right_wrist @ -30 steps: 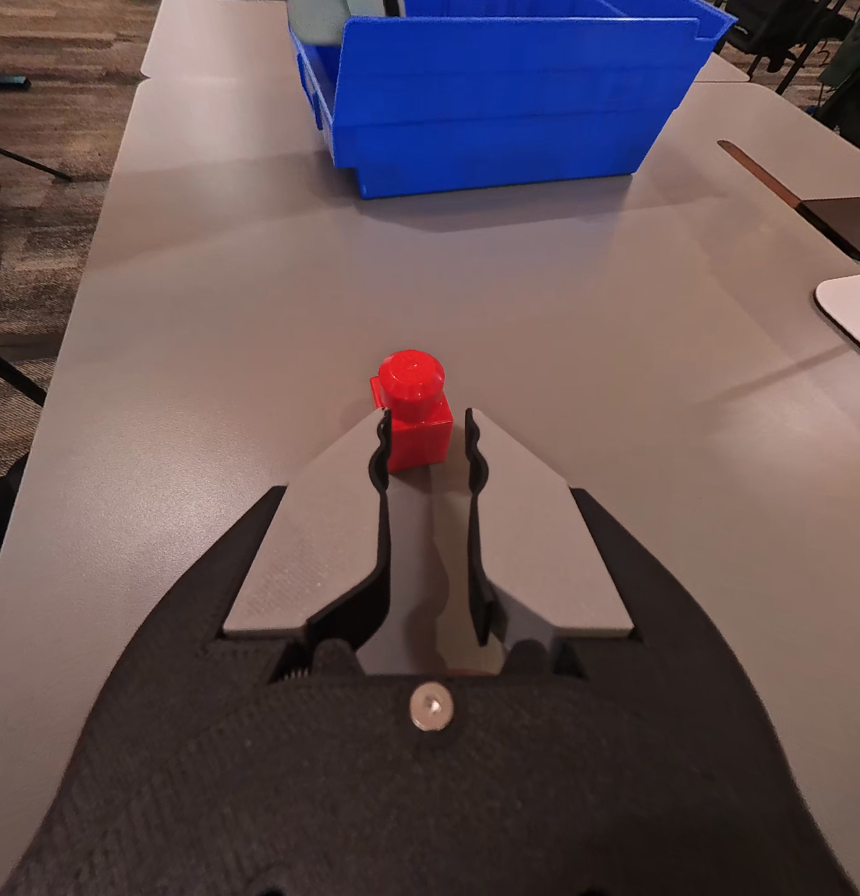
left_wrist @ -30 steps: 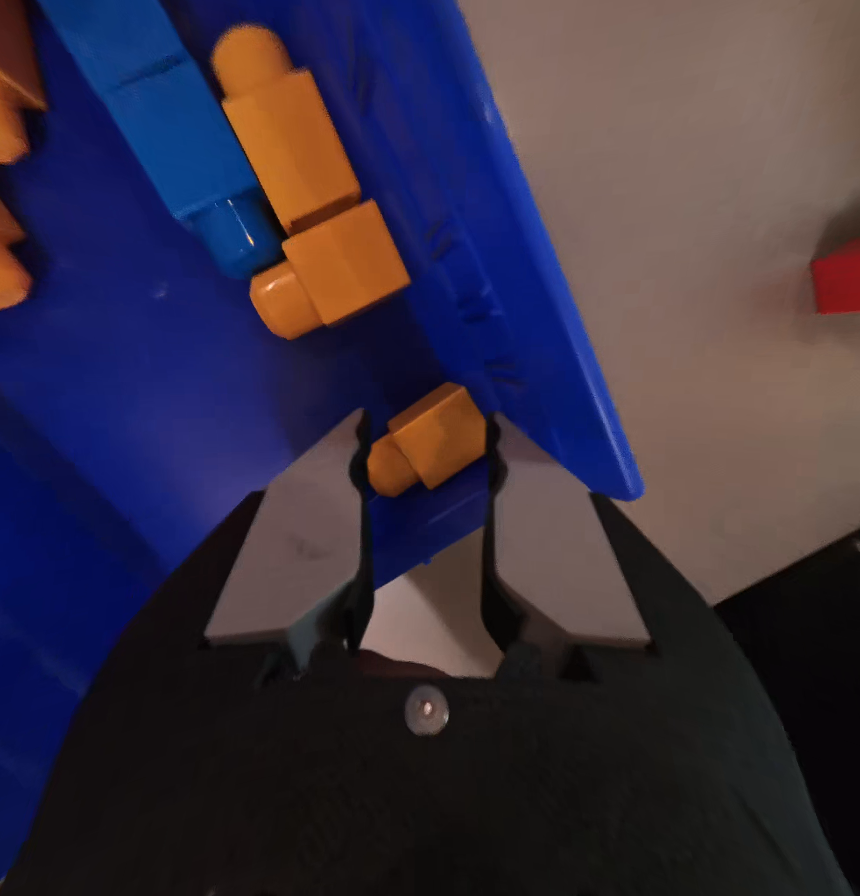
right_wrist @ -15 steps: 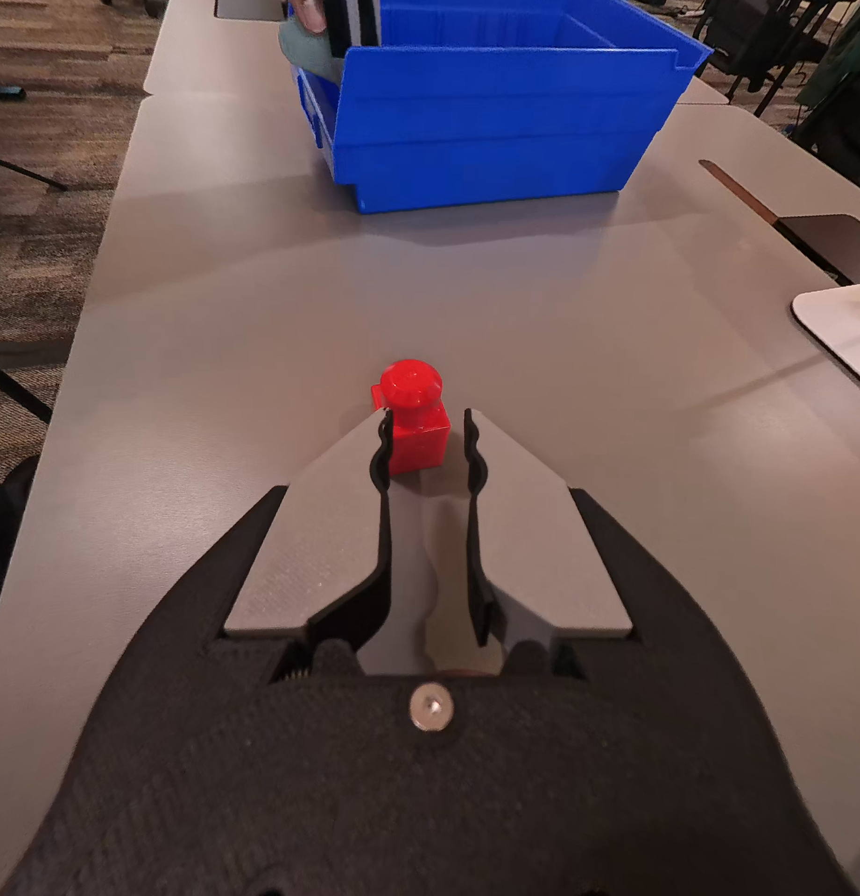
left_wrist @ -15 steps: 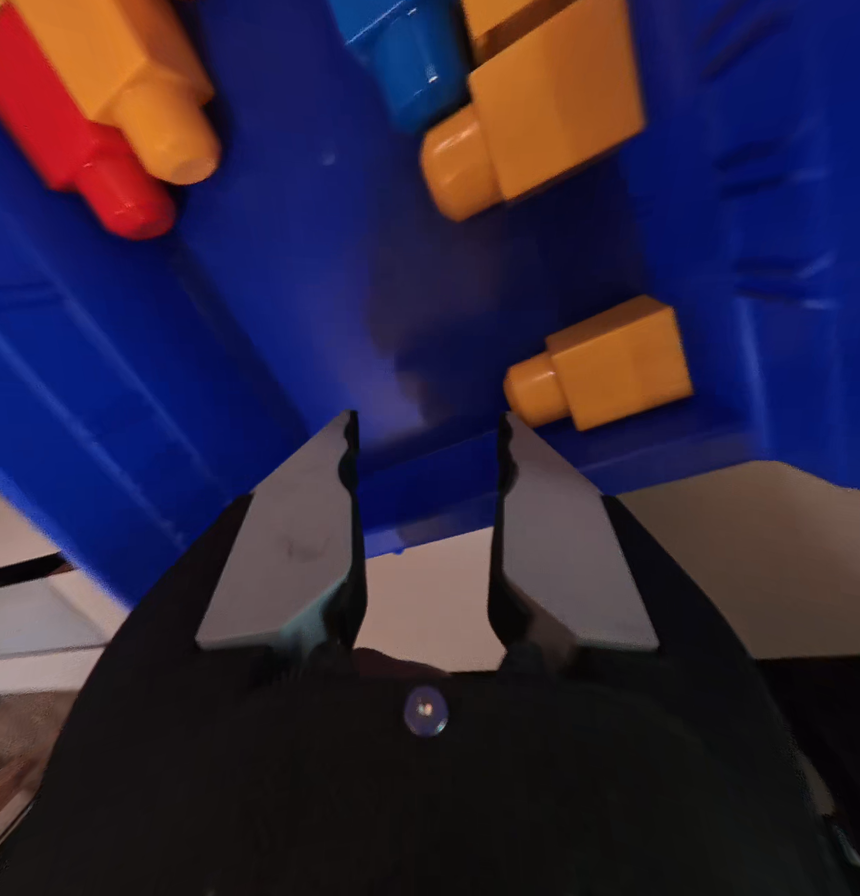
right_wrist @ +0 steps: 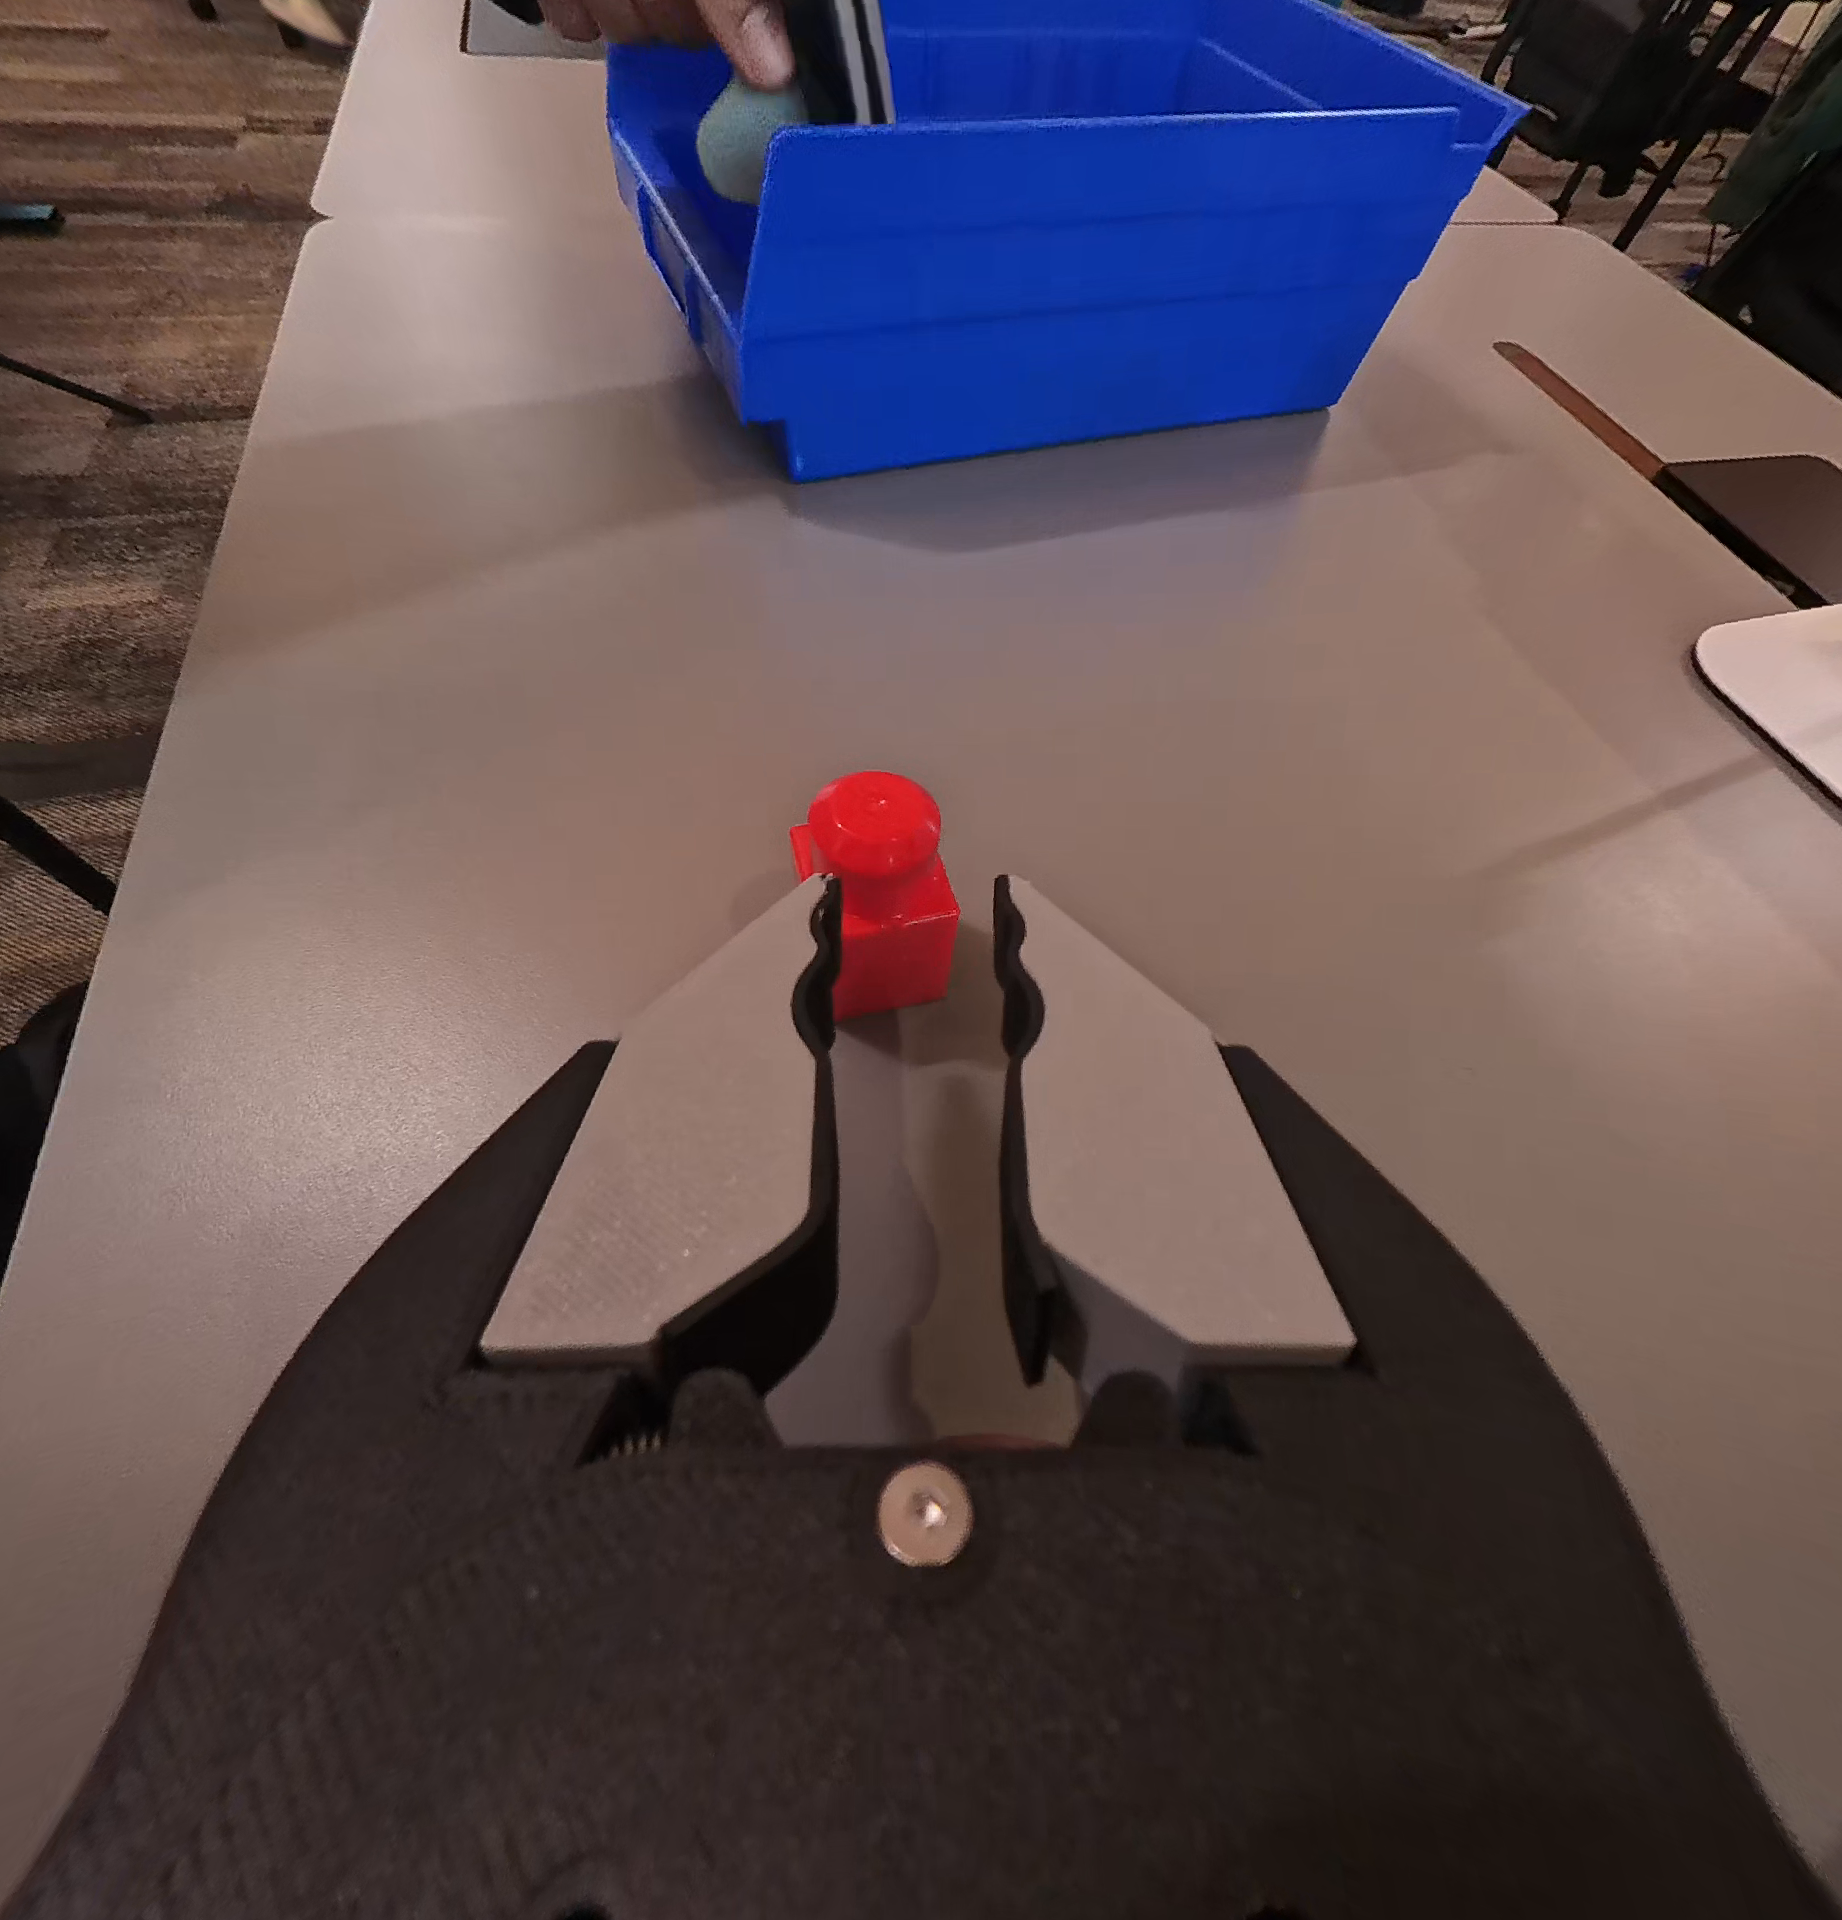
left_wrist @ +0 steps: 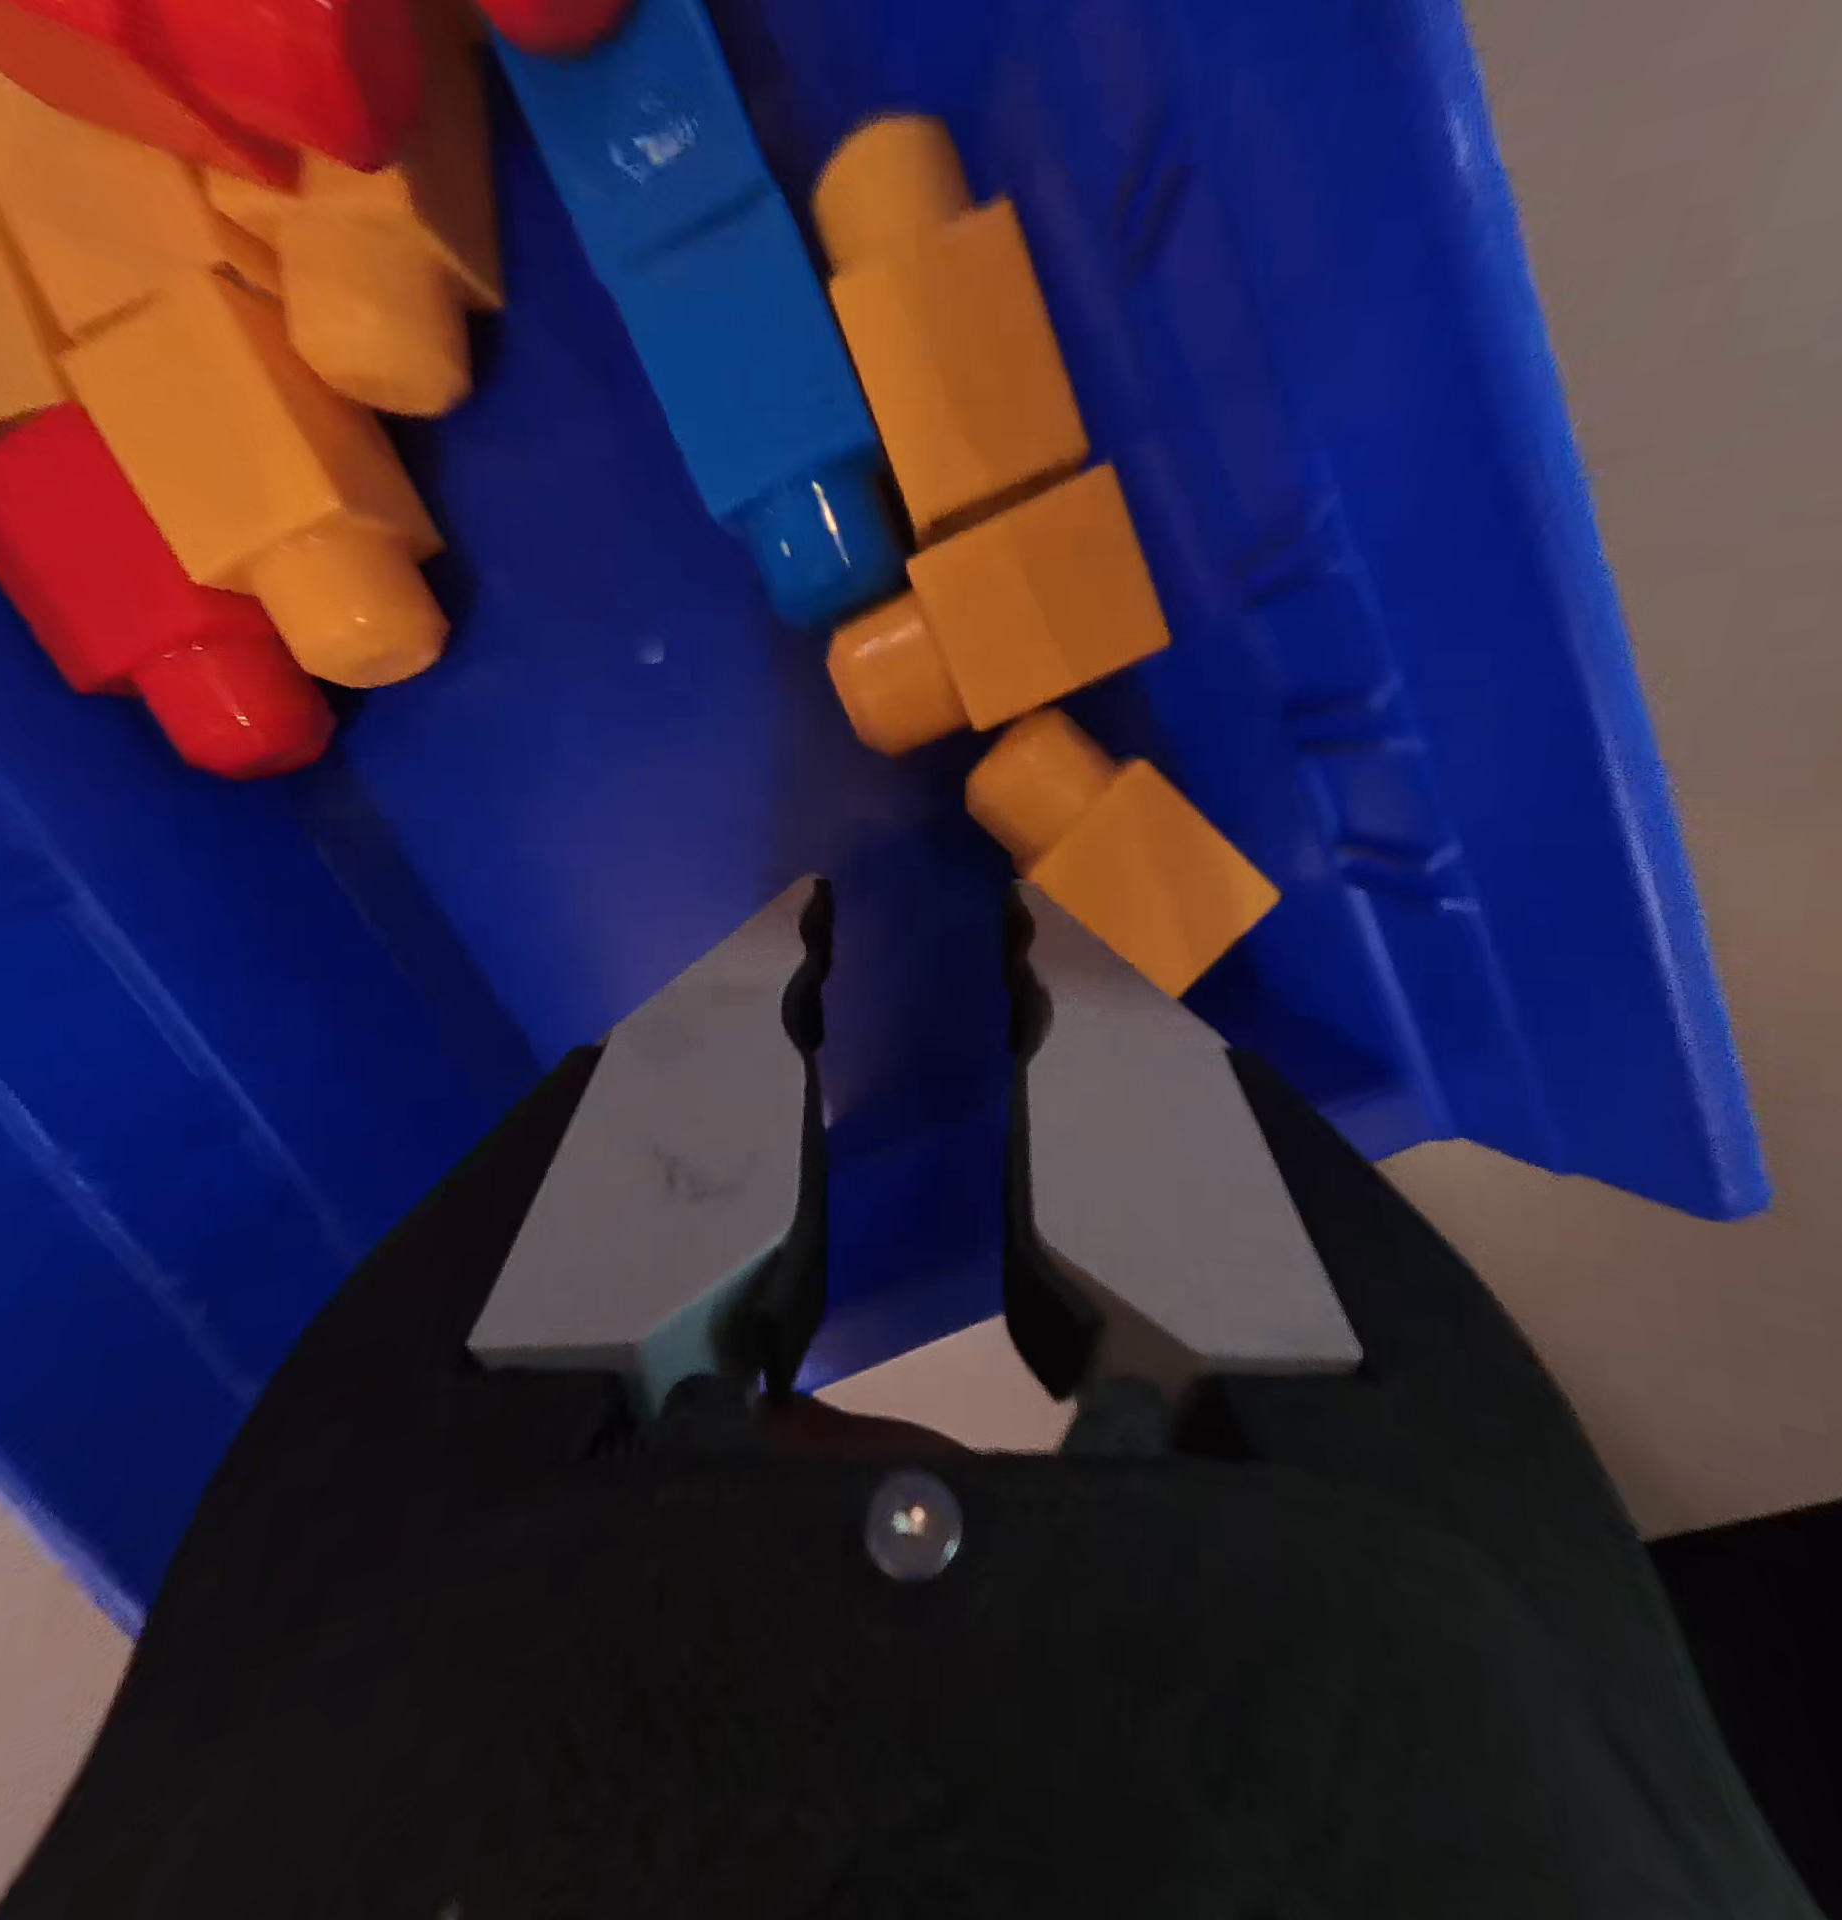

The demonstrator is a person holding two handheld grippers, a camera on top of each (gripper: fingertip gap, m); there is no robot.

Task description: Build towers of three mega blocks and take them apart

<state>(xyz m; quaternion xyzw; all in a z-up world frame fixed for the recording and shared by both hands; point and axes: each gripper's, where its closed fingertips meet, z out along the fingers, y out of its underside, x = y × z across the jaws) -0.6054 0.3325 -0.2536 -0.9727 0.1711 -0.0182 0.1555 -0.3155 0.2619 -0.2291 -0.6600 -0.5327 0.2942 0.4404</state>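
A: What is sitting in front of the right gripper (right_wrist: pixel 912 940)?

B: A single red block (right_wrist: pixel 891 940), a glossy cube with one round stud on top. It is standing upright on the grey table (right_wrist: pixel 1260 810), stud pointing straight up. The jaws are standing a little apart; the left finger is looking as if it touches the block's side, while a gap is showing at the right finger, so nothing is being gripped.

A: And room around it?

B: Bare tabletop is lying on every side. The blue bin (right_wrist: pixel 1083 301) is sitting well beyond it, near the far edge, and a pale board corner (right_wrist: pixel 1810 696) is poking in at the right.

A: The left gripper (left_wrist: pixel 915 935)?

B: It is hanging over the bin's floor (left_wrist: pixel 605 831), jaws parted and holding nothing. A small orange block (left_wrist: pixel 1145 873) is lying on its side just beside the right fingertip, close to the bin wall (left_wrist: pixel 1416 623), its stud pointing toward a second orange block (left_wrist: pixel 1021 613). A long blue piece (left_wrist: pixel 730 343) and red (left_wrist: pixel 117 561) and orange (left_wrist: pixel 262 457) pieces are lying farther in, with their long axes along the floor.
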